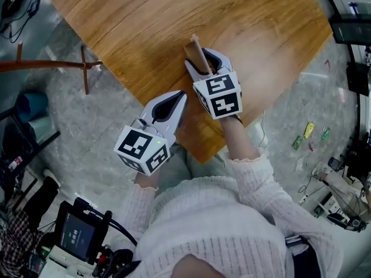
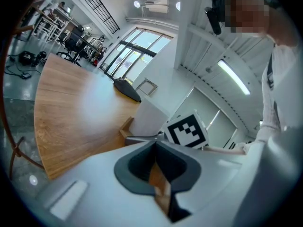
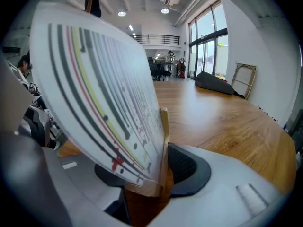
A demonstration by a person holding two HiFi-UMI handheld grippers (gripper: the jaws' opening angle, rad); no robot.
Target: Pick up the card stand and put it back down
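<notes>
The card stand (image 1: 196, 44) is a small wooden base holding a white card with coloured lines, and it rests on the wooden table (image 1: 174, 16) near the front edge. My right gripper (image 1: 203, 61) has it between the jaws. In the right gripper view the card (image 3: 104, 79) fills the left side, and the wooden base and upright (image 3: 164, 126) span the gap of the right gripper (image 3: 149, 174). My left gripper (image 1: 181, 95) hovers at the table's edge to the left, shut and empty. Seen from the left gripper (image 2: 155, 143), the stand (image 2: 142, 117) is ahead beside the right marker cube.
A dark bag (image 3: 215, 83) lies far back on the table. The table's corner edge (image 1: 203, 155) is just below both grippers. On the floor, a wooden chair frame (image 1: 58, 65) stands left and a screen device (image 1: 75, 233) lies at lower left.
</notes>
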